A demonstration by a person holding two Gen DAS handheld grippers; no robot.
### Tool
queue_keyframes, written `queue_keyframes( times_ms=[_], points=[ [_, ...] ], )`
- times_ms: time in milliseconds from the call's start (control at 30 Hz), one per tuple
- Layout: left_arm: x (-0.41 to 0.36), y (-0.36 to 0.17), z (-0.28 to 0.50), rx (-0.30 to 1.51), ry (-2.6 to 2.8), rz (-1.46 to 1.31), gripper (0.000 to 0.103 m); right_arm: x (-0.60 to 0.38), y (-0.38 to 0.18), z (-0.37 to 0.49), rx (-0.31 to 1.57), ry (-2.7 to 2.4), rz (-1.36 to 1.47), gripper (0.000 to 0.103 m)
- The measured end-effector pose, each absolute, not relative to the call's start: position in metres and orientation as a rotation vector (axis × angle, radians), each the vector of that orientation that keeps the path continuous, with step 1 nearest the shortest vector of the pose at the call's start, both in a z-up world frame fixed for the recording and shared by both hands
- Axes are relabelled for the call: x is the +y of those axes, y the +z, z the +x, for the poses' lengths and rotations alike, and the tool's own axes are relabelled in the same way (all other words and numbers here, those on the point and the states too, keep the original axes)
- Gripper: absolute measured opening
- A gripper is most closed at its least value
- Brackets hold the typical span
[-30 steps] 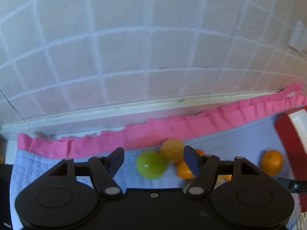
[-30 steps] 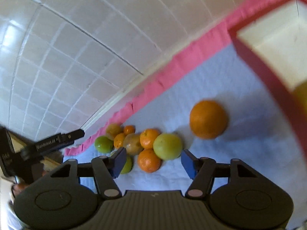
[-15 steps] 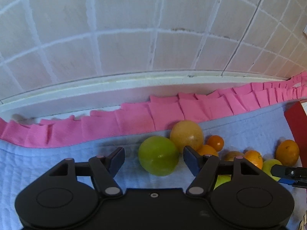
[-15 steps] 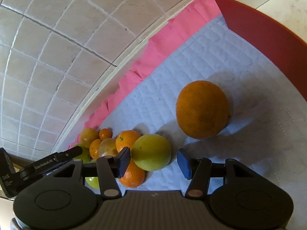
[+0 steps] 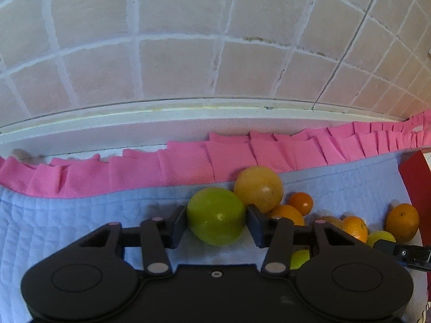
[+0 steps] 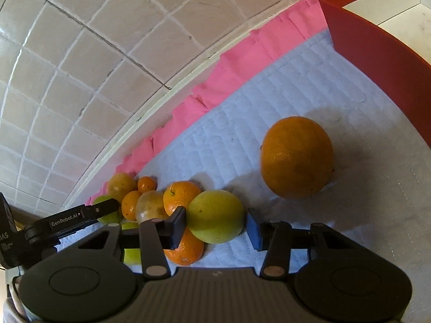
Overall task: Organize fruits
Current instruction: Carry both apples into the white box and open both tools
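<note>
1. Left tongs [image 5: 216, 222]: the two fingers stand on either side of a green fruit [image 5: 216, 216], each pad touching or all but touching its flank; the fruit lies on the quilted cloth [image 5: 80, 215], so a firm clamp cannot be confirmed.
2. Right tongs [image 6: 215, 224]: the left pad touches a yellow-green fruit [image 6: 215, 216], while the blue right pad stands just beside it with a narrow gap, so the tongs are apart around the fruit and not clamped.
3. Fruit cluster, right wrist view: directly under and left of the yellow-green fruit lies an orange [image 6: 184, 247]; behind it another orange [image 6: 180, 196], a dull yellow fruit [image 6: 150, 207], and two small oranges [image 6: 130, 208], all touching in one heap.
4. Large orange [image 6: 296, 157]: alone on the cloth, right of the heap and apart from it, near the red tray wall [image 6: 377, 62].
5. Left wrist view, behind the green fruit: a yellow-orange fruit [image 5: 258, 189] touches it; a small orange [image 5: 301, 204] lies just right of that.
6. Pink ruffled border [image 5: 188, 167]: edges the cloth on its far side.
7. Tiled wall [image 5: 175, 62]: rises behind a pale ledge [image 5: 161, 118], farthest from both cameras.
</note>
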State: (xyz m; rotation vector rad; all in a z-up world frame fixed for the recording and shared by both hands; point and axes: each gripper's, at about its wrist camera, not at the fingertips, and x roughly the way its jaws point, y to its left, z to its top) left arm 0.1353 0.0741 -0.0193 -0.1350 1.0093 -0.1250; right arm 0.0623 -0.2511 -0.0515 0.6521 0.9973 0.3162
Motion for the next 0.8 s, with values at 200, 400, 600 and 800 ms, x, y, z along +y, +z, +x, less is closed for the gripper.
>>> queue_keyframes(
  times_ms=[200,400,600,800],
  points=[
    [0.08,-0.014,0.129,0.988,-0.093,-0.154,0.057,-0.259,-0.052,0.06,0.998,0.323,0.704,0.049],
    [0.084,0.001,0.12,0.96,-0.075,-0.179,0.057,-0.263,-0.043,0.056,0.982,0.337,0.716,0.049],
    [0.079,0.029,0.109,0.916,-0.062,-0.196,0.057,-0.276,-0.023,0.046,0.933,0.355,0.739,0.049],
    [0.053,0.066,0.105,0.86,-0.085,-0.196,0.057,-0.309,0.014,0.032,0.836,0.366,0.788,0.049]
  ],
)
